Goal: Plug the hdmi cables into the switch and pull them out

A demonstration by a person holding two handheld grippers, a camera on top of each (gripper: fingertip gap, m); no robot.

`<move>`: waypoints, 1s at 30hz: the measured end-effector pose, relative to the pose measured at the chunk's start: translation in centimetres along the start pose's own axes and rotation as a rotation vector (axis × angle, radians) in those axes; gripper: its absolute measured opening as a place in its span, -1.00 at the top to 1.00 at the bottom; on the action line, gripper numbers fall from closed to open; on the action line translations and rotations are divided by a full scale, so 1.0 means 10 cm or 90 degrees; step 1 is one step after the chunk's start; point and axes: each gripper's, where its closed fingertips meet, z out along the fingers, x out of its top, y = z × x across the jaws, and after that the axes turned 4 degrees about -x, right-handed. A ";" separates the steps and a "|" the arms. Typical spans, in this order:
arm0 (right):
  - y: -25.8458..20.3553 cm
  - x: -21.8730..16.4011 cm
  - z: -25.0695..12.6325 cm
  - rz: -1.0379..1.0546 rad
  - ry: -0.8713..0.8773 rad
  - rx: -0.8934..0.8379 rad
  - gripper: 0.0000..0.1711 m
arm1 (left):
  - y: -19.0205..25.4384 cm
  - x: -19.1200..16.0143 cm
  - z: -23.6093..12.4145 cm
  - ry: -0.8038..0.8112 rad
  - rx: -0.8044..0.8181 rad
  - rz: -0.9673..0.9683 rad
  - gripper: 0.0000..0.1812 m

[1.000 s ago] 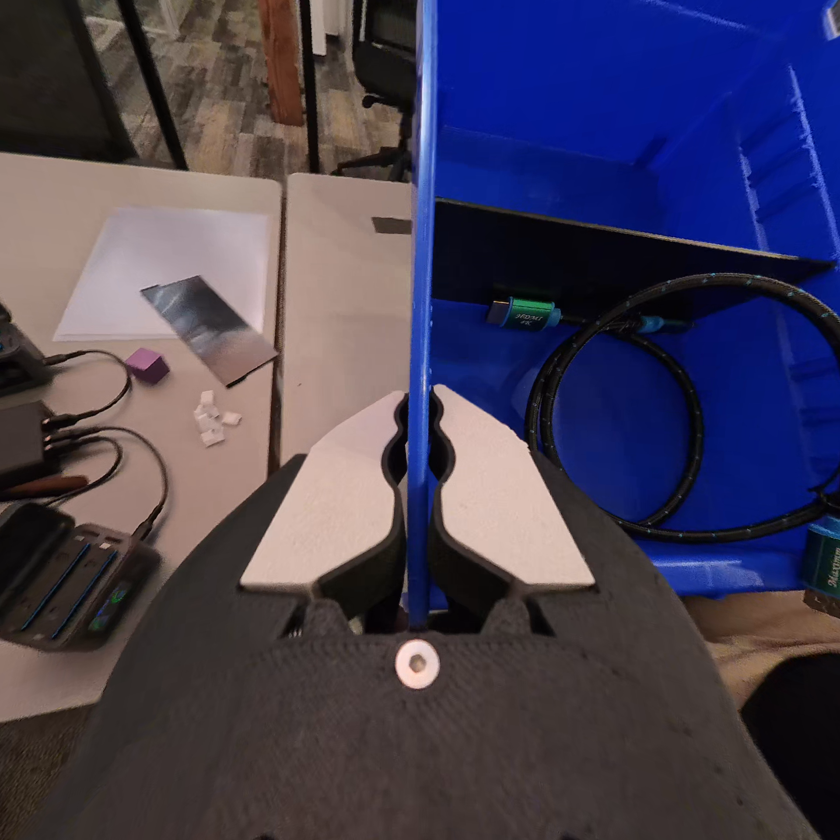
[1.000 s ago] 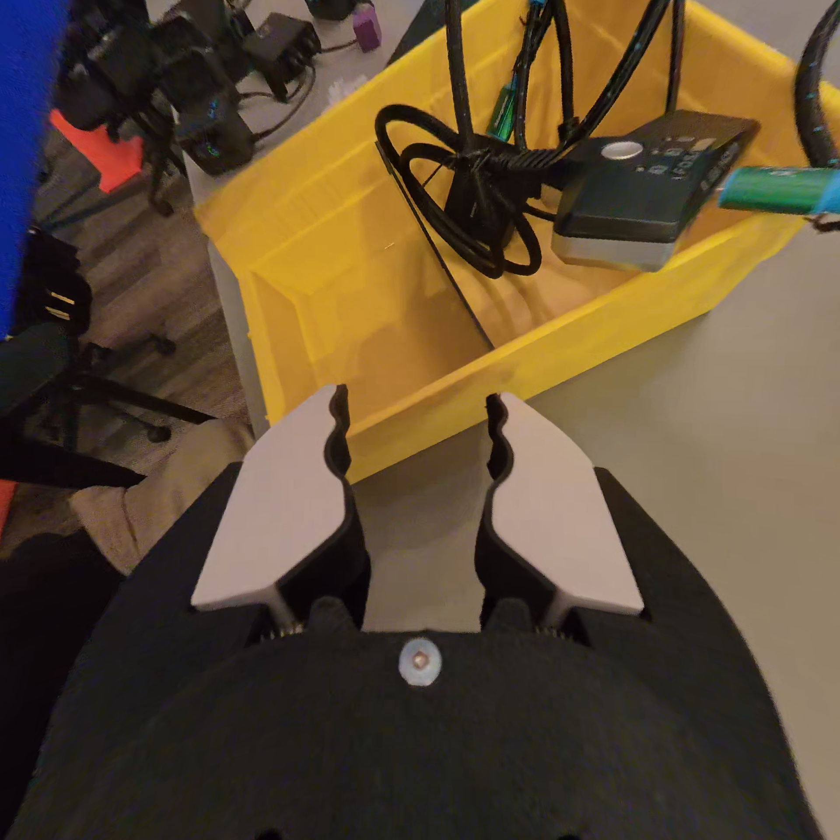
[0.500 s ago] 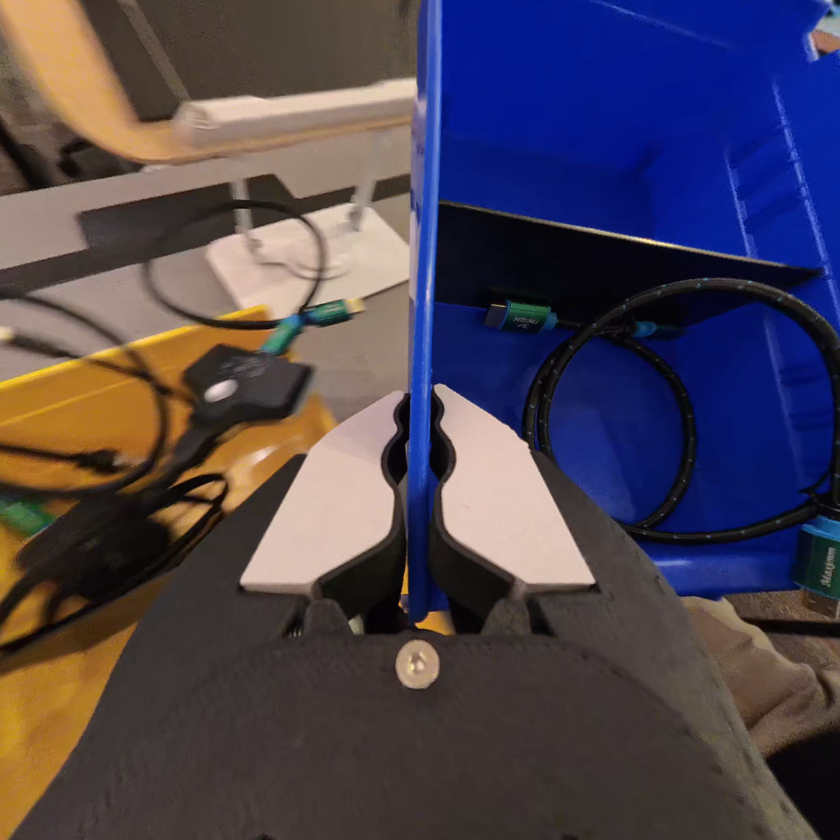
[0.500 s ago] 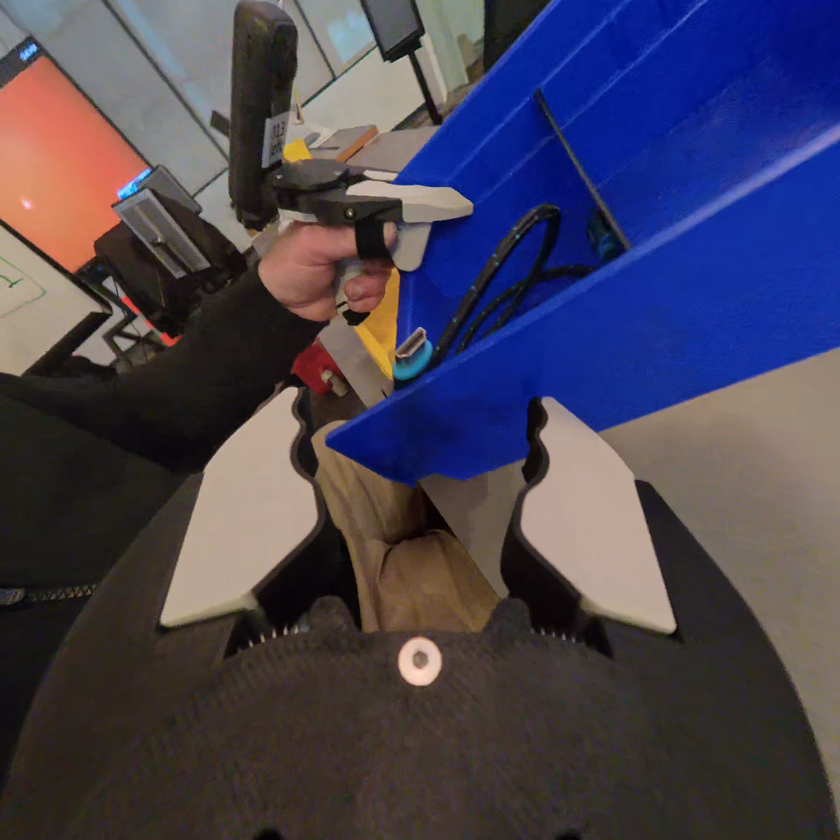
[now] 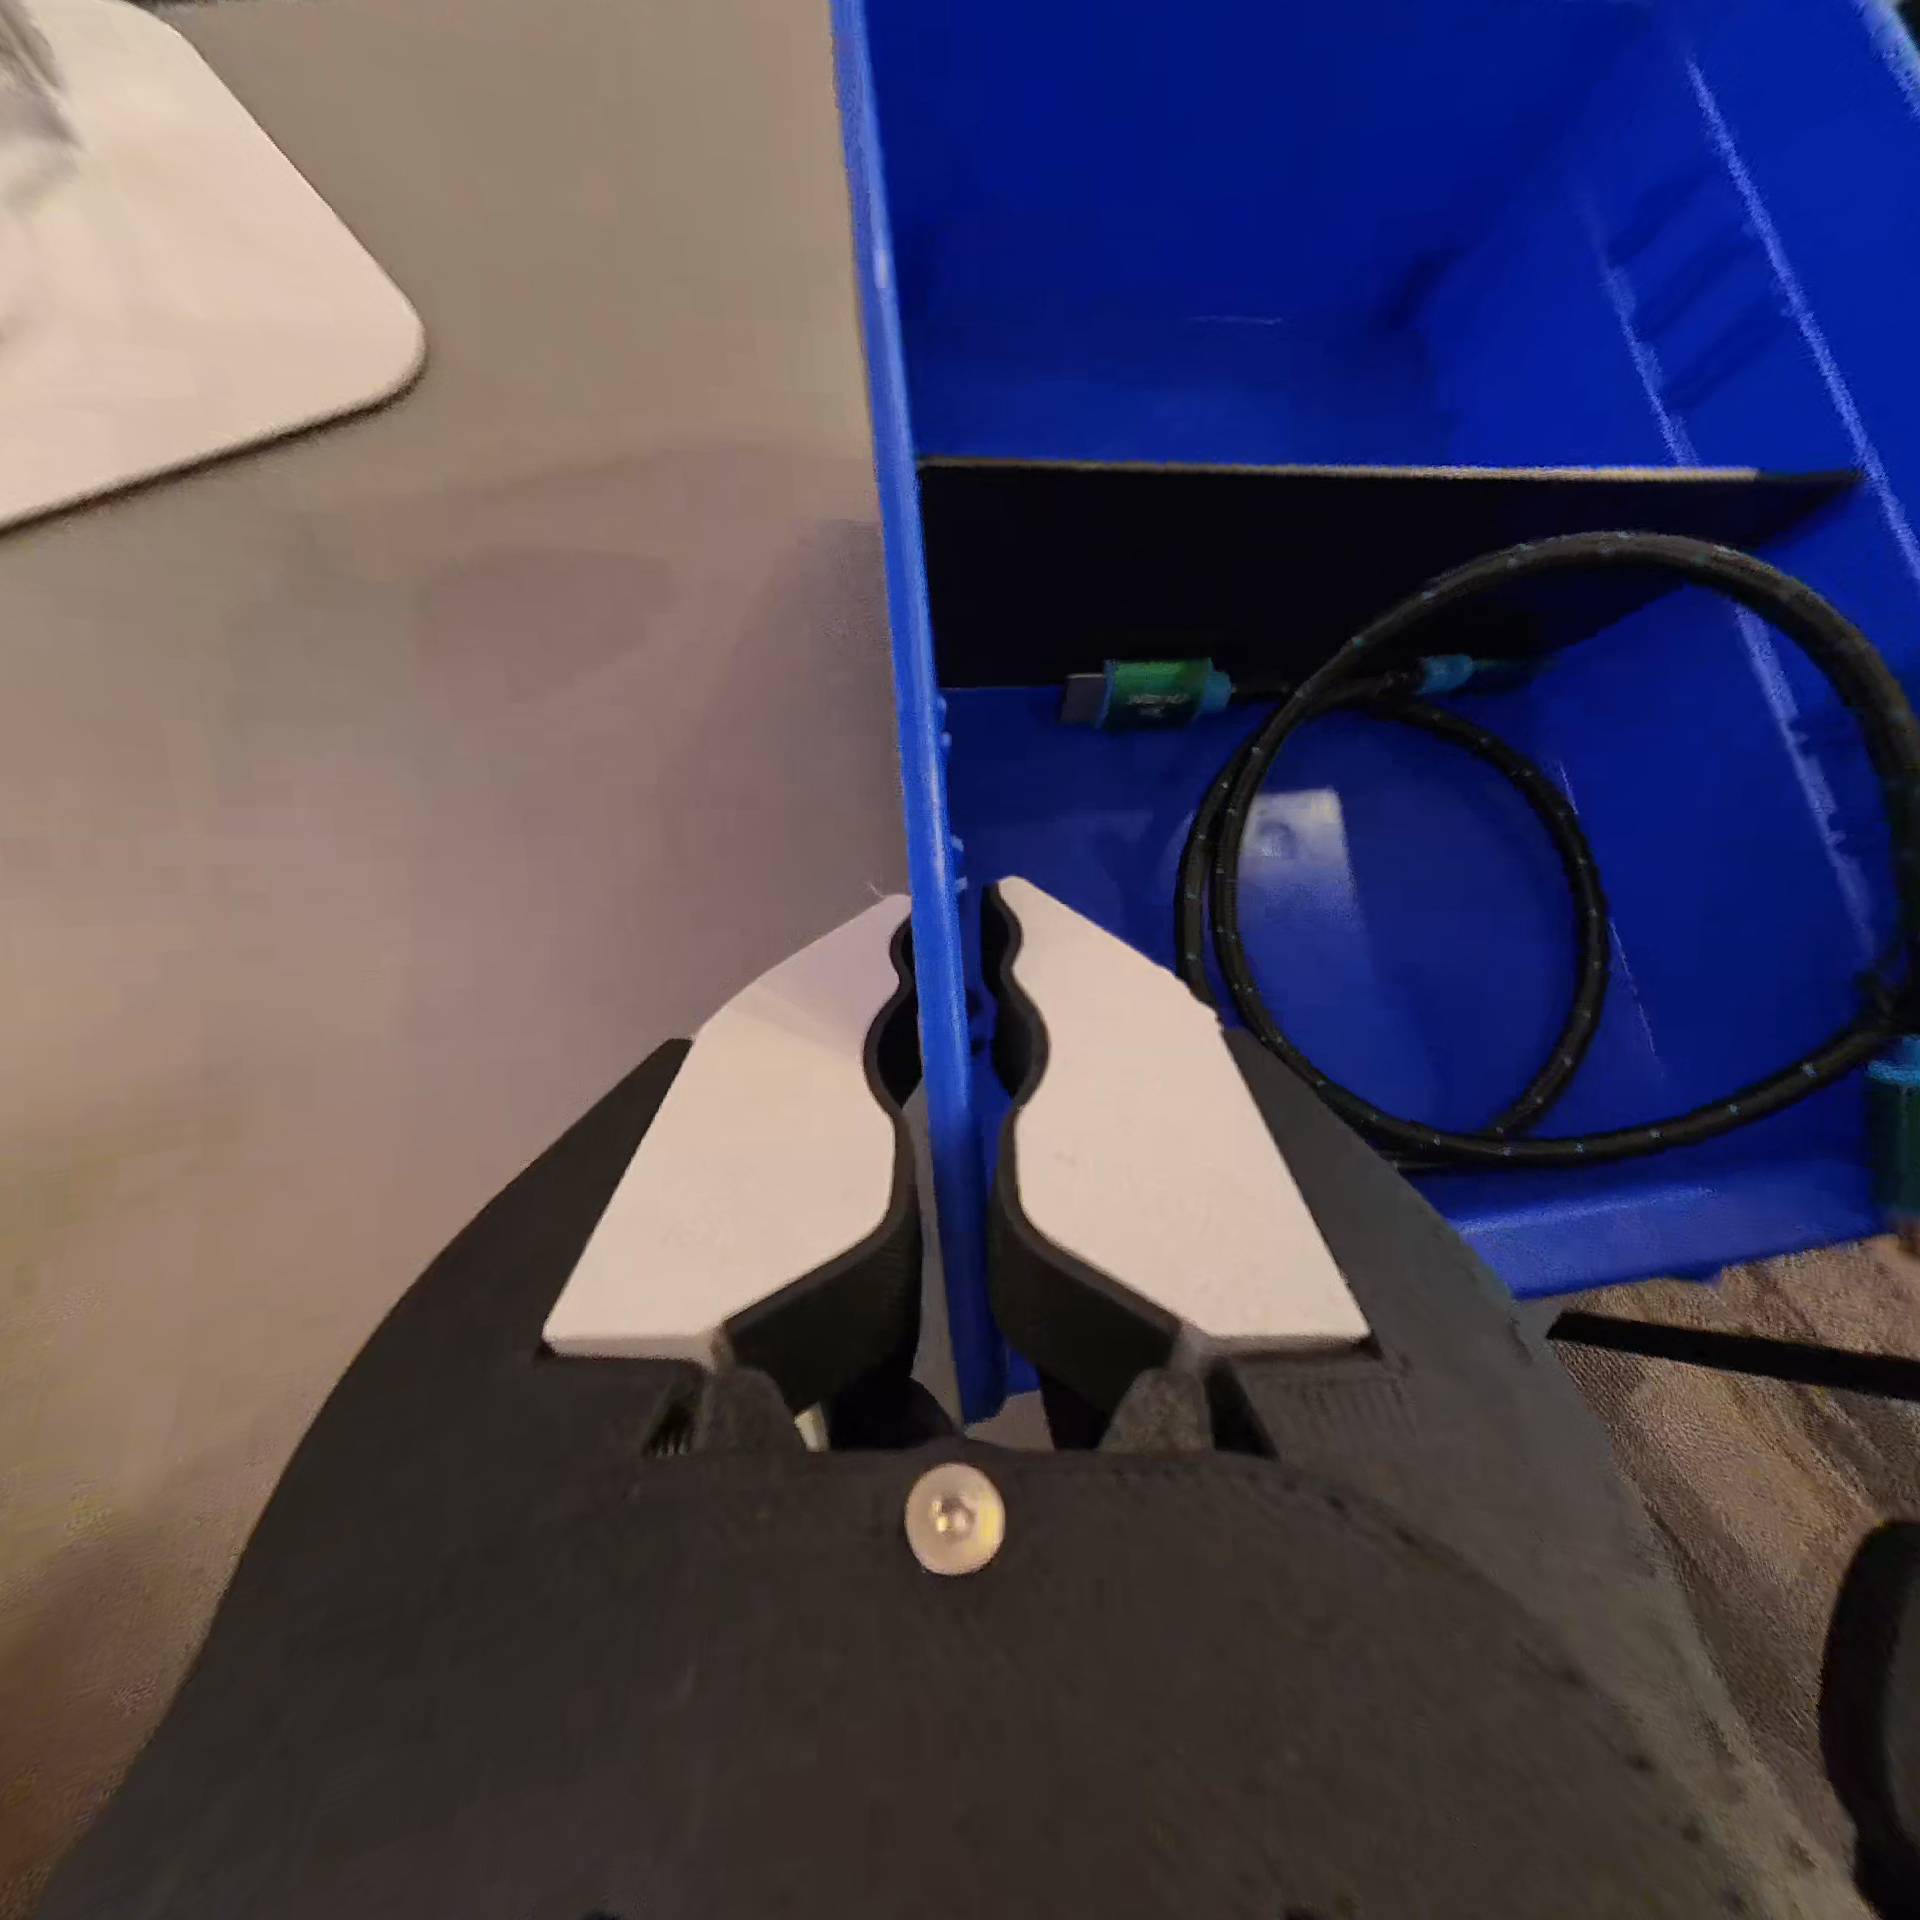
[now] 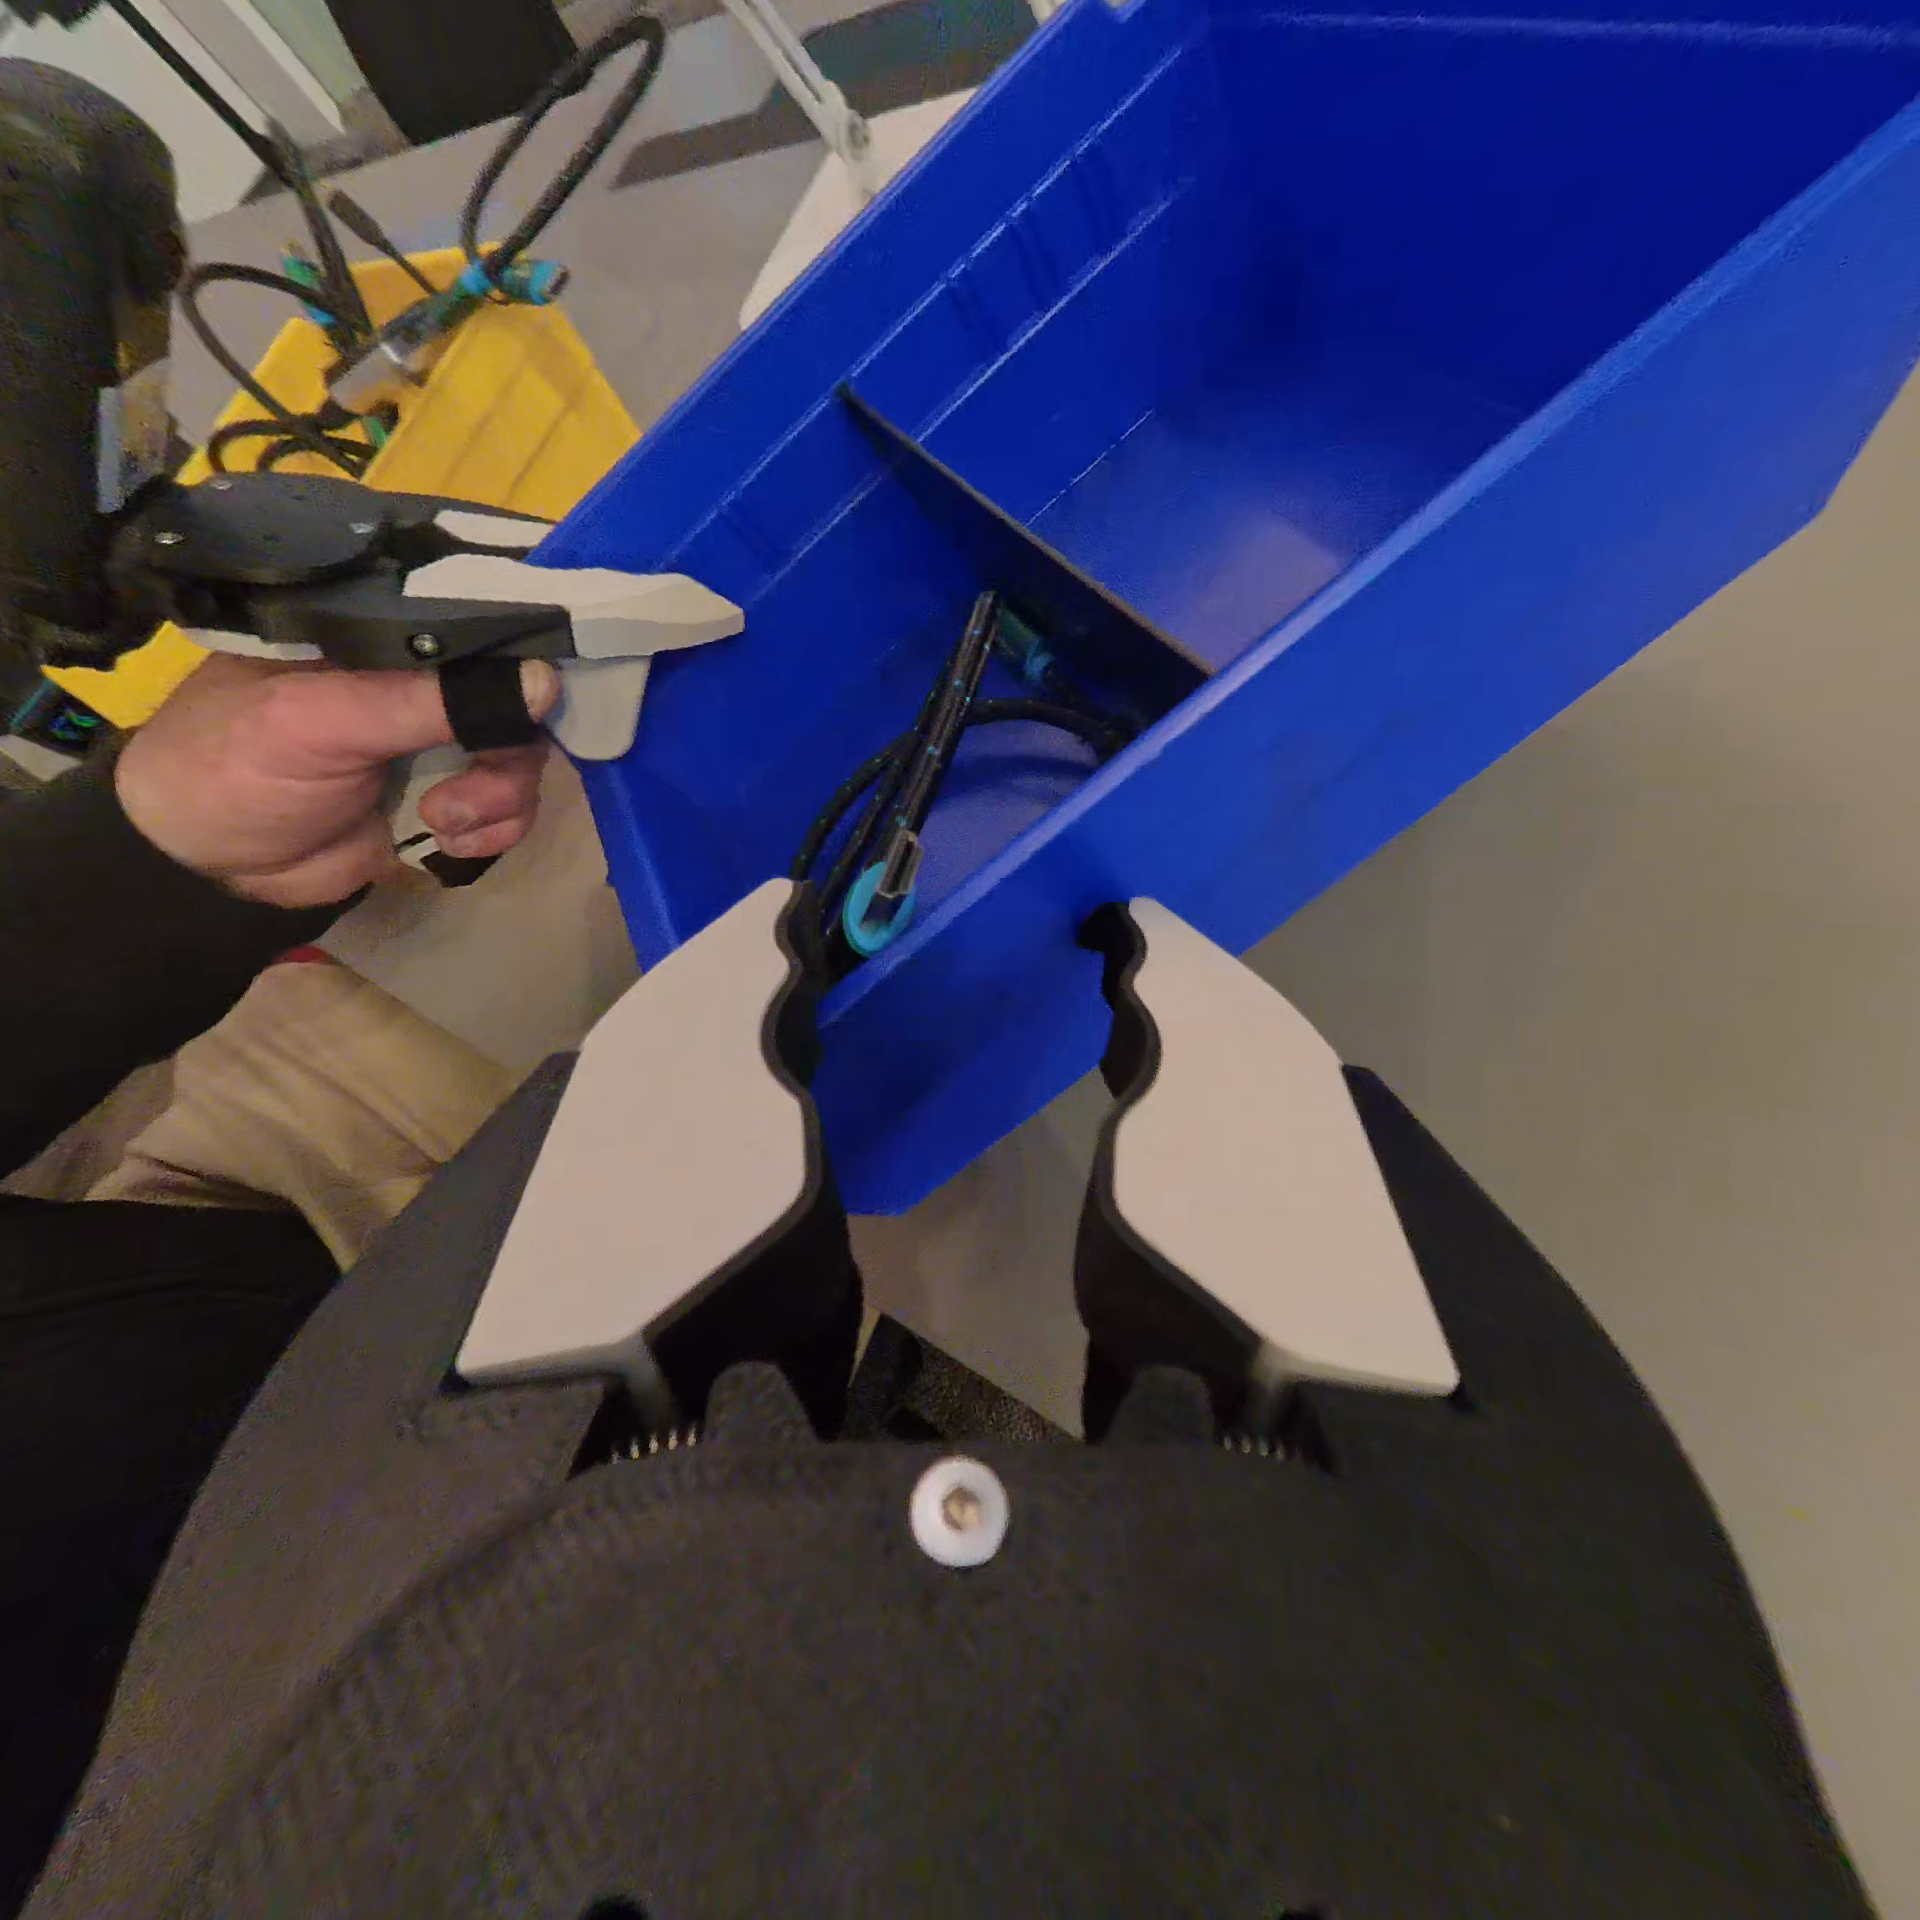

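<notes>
The blue bin (image 5: 1299, 343) is showing smooth, slightly glossy plastic, and inside it, against the matt black divider (image 5: 1351, 540), the hdmi cable (image 5: 1558, 862) is wearing a rough braided black sheath. The left claw (image 5: 951, 904), gripping the bin's wall, is looking like grainy matt black plastic with pale smooth fingers (image 5: 1143, 1143), while beside the bin the bench (image 5: 468, 831) is lying matt grey.

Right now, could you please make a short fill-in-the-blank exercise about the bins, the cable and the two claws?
1. The left claw is shut on one side wall of the ____ bin.
2. The coiled HDMI cable lies on the near side of the ____ divider.
3. The right claw is ____, with a corner of the bin between its fingers.
4. The switch rests in the ____ bin.

Missing words: blue; black; open; yellow
</notes>
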 end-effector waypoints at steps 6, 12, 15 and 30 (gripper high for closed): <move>0.59 -0.01 0.06 0.005 -0.057 -0.051 0.58 | 0.34 -0.17 0.28 -0.025 -0.035 0.010 0.68; 1.08 -0.01 0.04 0.020 -0.101 -0.066 0.71 | 0.76 -0.14 0.42 -0.034 -0.090 0.026 0.39; 1.29 0.03 -0.04 0.001 -0.137 -0.094 0.74 | 0.97 -0.13 0.48 -0.044 -0.147 0.024 0.32; 1.62 0.18 -0.01 -0.126 -0.242 -0.184 0.72 | -0.52 0.19 -1.81 0.127 0.207 0.255 0.31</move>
